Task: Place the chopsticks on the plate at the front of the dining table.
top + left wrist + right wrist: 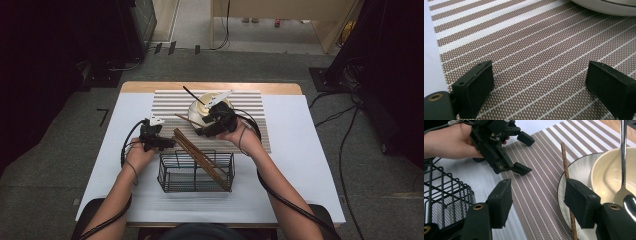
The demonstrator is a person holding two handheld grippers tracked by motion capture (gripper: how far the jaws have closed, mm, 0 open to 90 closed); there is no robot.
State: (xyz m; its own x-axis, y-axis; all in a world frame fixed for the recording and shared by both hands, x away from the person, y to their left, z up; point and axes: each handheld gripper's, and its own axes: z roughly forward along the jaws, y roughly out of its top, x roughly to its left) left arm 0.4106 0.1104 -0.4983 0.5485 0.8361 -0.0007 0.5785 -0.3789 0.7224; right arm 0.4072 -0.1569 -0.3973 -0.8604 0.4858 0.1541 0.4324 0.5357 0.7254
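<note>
The thin brown wooden chopstick [565, 165] lies with its far part on the striped woven placemat [541, 170] and its near part leaning on the rim of the white round plate [574, 173], which carries the cream ceramic bowl [607, 173] with a metal spoon [624, 165]. Its long axis runs from near to far in the right gripper view, almost along the line of the right gripper [537, 202] itself.

The fingers of this gripper are spread and pinch nothing. The stick passes just beside the right-hand finger [581, 202], partly behind it, not in the middle of the gap. I judge the right gripper is the nearer one and must shift a little toward the plate before closing.

The left gripper [520, 153] hangs over the placemat, fingers [475, 87] spread and empty, beside the black wire basket [196, 172] that holds more brown chopsticks [200, 156].
</note>
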